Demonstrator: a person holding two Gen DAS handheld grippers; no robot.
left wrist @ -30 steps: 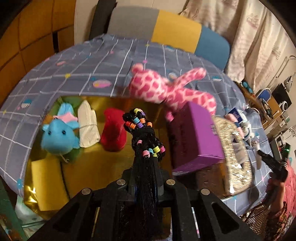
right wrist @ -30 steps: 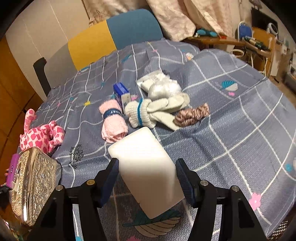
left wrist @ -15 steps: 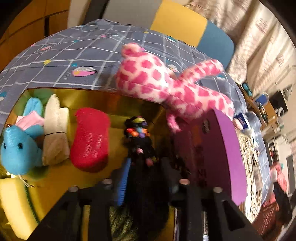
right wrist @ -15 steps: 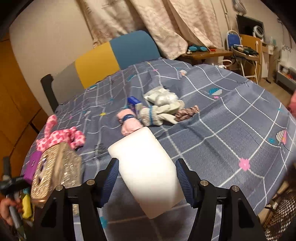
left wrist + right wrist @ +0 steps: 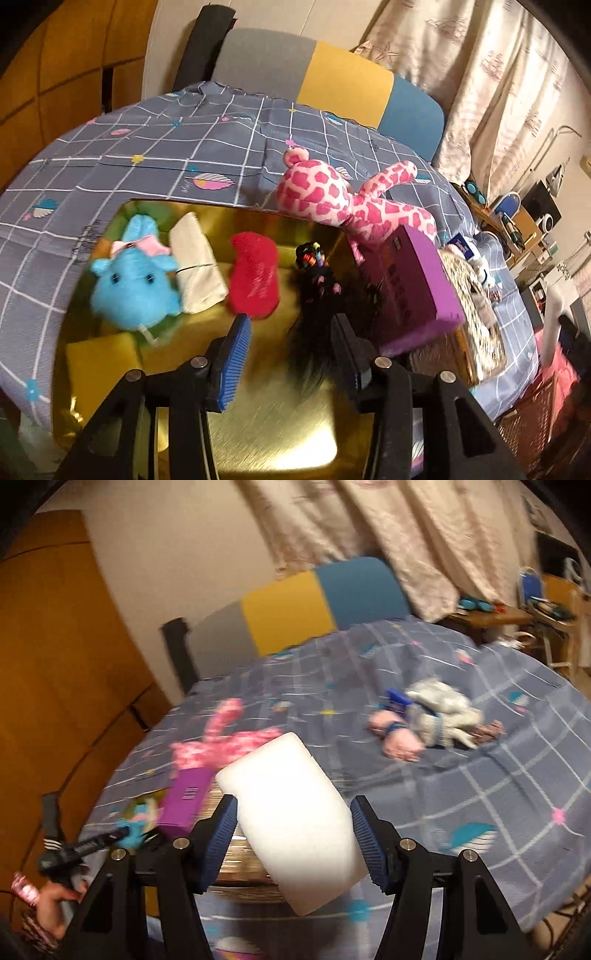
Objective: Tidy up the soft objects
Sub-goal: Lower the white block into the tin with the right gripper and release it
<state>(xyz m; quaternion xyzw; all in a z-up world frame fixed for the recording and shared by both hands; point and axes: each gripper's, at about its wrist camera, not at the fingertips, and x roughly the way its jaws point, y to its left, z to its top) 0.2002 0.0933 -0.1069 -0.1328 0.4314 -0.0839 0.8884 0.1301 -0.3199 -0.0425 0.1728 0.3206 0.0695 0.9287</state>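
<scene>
Sponge block, white, sits clamped between the right gripper pads, long axis running up and away from the jaws, far end tilted left. Smooth foam, rounded corners, looks squashy, so the grip may sink in.

Left wrist view: left gripper jaws are opening. Black hair tie bundle with coloured beads lies between them, nearer the right pad; blur hides whether that pad touches it, the left pad stands clear. It rests on the gold box floor, long axis pointing away from the jaws. In the box beyond it, left to right: blue plush toy, fuzzy; cream folded cloth; red fleecy sock. Yellow sponge at the near left corner. Pink spotted plush lies on the grey checked bedspread, just past the box's far rim. Purple carton, hard-edged, stands at the box's right side.

Right wrist view: box is down-left of the sponge, partly hidden behind it; blurred. Right hand holds the next item to go in, judged from the layout. Pile of socks lies well apart, far right on the bedspread. Left gripper shows at lower left edge.
</scene>
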